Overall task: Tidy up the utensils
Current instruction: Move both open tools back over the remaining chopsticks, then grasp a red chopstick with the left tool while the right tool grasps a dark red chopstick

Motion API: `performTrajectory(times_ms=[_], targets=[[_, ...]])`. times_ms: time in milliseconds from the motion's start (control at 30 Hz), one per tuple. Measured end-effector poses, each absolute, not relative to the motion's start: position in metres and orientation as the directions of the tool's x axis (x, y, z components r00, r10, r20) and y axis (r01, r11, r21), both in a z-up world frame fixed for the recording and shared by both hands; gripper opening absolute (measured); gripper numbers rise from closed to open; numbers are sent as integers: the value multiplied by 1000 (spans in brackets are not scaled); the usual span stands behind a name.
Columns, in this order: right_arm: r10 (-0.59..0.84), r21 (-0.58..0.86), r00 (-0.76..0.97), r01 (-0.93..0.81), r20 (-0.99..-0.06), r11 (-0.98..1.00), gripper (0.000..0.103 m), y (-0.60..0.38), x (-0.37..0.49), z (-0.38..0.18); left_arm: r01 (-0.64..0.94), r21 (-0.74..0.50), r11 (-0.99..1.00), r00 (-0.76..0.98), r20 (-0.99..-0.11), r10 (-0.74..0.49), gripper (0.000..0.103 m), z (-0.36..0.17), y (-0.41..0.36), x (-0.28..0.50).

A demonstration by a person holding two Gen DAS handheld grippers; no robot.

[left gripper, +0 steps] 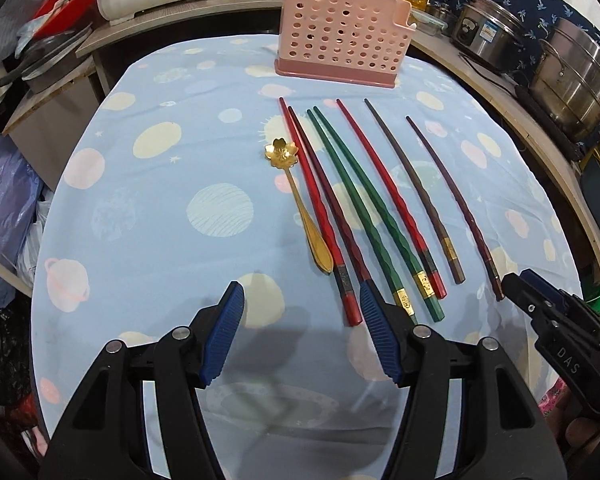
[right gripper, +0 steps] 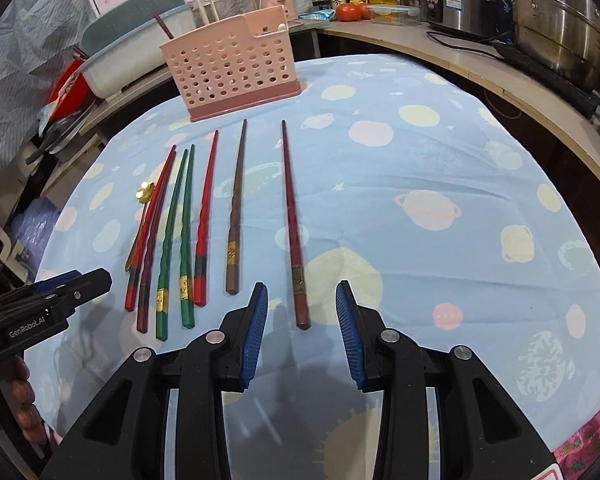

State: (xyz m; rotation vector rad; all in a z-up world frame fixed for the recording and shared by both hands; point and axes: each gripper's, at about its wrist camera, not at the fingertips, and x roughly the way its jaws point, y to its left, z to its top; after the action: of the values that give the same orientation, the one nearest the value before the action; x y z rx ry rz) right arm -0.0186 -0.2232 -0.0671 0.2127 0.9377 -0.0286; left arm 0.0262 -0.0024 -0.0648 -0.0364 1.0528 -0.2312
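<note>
— Where are we starting? Both tongs, left tongs (left gripper: 302, 334) and right tongs (right gripper: 302, 334), are hanging wide apart, empty.

— Chopsticks are lying on the tabletop (right gripper: 440, 168); we're lining up the maroon chopstick (right gripper: 292, 216) — pink holder (right gripper: 230, 70) beyond.

The left hand-held gripper (left gripper: 302, 304) hangs over the near edge of the table (left gripper: 160, 208) with its blue pads spread wide, holding nothing. The right hand-held gripper (right gripper: 302, 304) hangs beside it over the same edge, likewise spread and empty.
</note>
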Motion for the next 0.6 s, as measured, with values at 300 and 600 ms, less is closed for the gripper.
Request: performTrajectory(times_ms=[300,600], targets=[[72,175,586,120,-807,977,35,-221,-16,-70,134,-133,982,476,-861,-181,57,-70,4,38],[70,175,584,125,-809,977,35,-221,-7,-71,132,-91,987,471,-870,-143,56,-84,-5,63]])
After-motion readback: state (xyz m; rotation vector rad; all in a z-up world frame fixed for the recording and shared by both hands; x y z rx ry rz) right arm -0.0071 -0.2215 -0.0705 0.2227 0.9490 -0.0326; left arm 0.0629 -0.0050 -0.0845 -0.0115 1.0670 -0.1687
